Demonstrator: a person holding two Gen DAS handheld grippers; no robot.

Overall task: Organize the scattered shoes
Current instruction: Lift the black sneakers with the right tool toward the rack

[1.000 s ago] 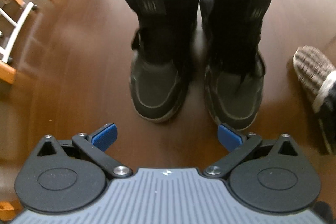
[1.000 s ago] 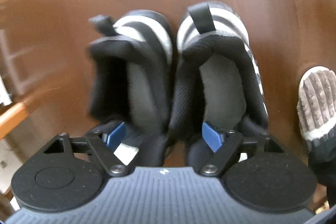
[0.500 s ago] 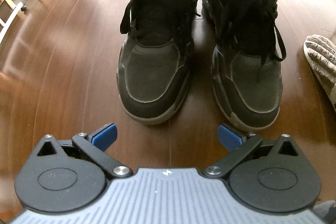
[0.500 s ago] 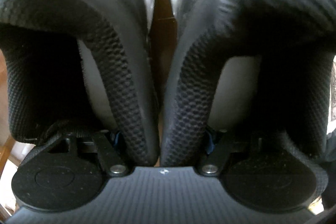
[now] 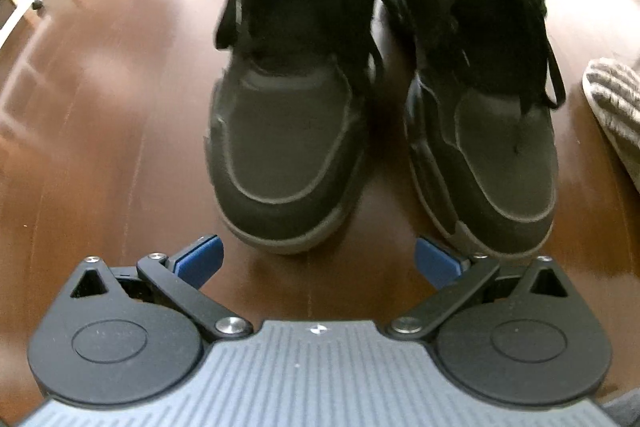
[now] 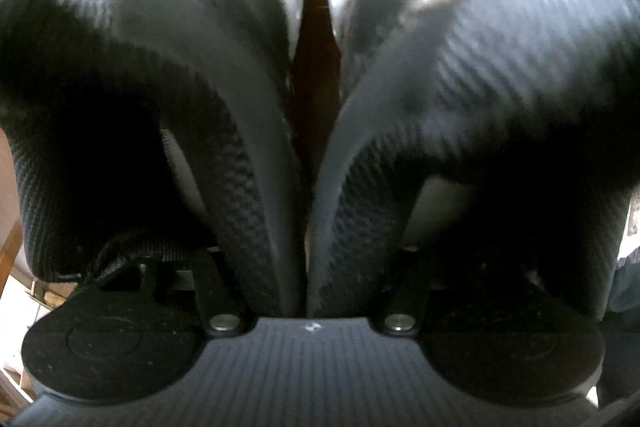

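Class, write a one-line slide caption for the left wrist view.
Open left gripper hovers before the toes of two black sneakers on a wooden floor.

Black shoes (image 5: 384, 99), brown floor (image 5: 100, 131)

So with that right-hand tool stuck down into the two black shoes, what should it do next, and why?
Probably finish squeezing. The right tool has a finger inside each shoe, with the left shoe and right shoe inner walls between them. Its jaws have just been closing, so pinching both walls would let it lift the pair together.
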